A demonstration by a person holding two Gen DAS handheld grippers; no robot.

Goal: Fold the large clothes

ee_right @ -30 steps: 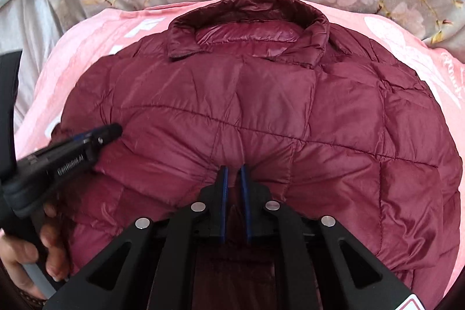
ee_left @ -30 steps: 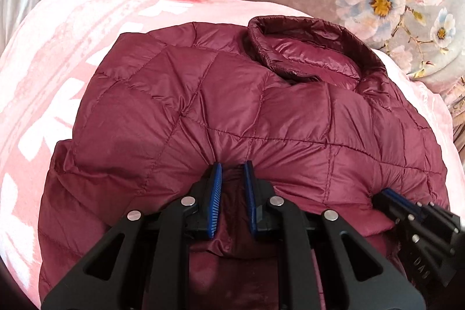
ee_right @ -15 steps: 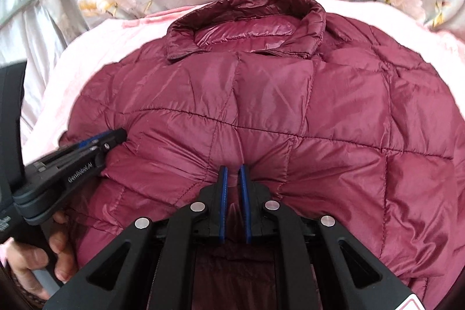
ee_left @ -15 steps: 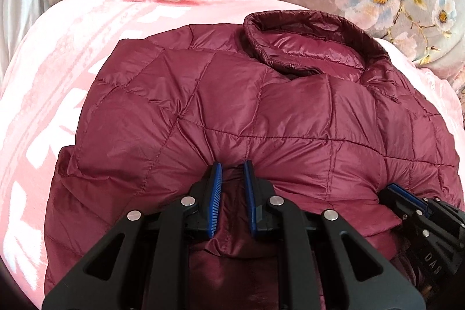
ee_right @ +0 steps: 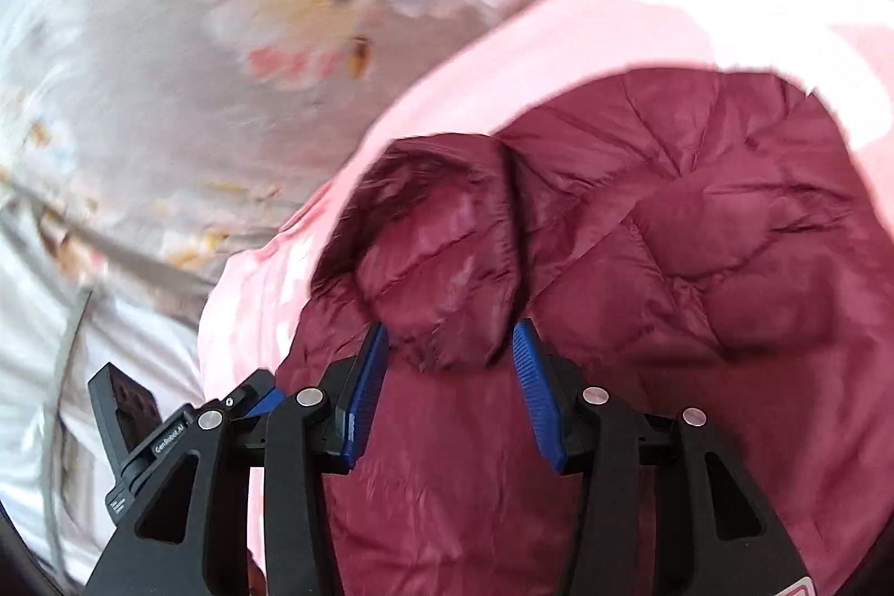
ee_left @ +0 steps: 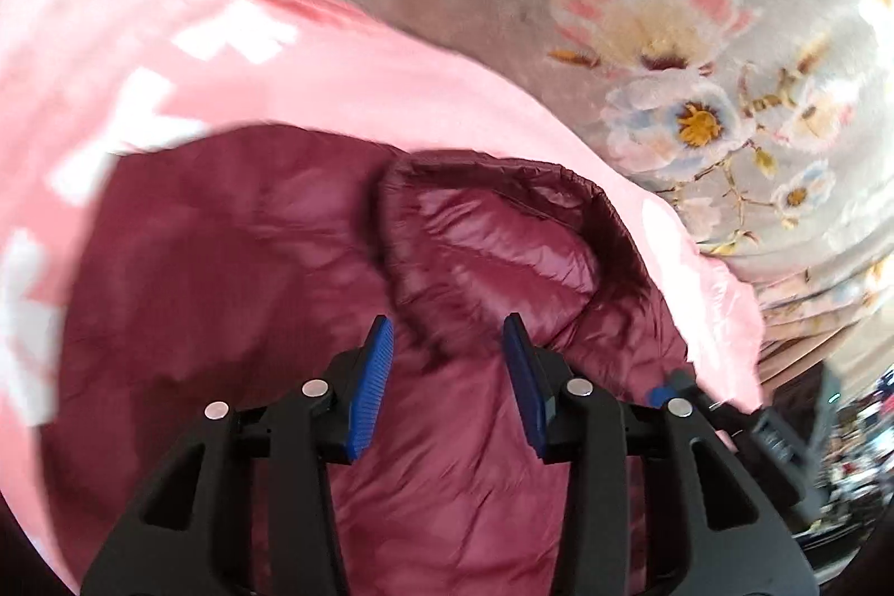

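We hold both grippers wide apart and empty over the jacket [ee_left: 234, 261]; it lies on the pink blanket [ee_left: 335, 71] on the bed. Its collar [ee_left: 503, 238] sits just ahead of the left gripper [ee_left: 447, 378] and the right gripper [ee_right: 450, 384]; neither seems nearer.

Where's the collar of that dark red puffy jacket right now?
In both wrist views the collar sits just beyond the open left gripper and right gripper, on the jacket lying over the pink blanket.
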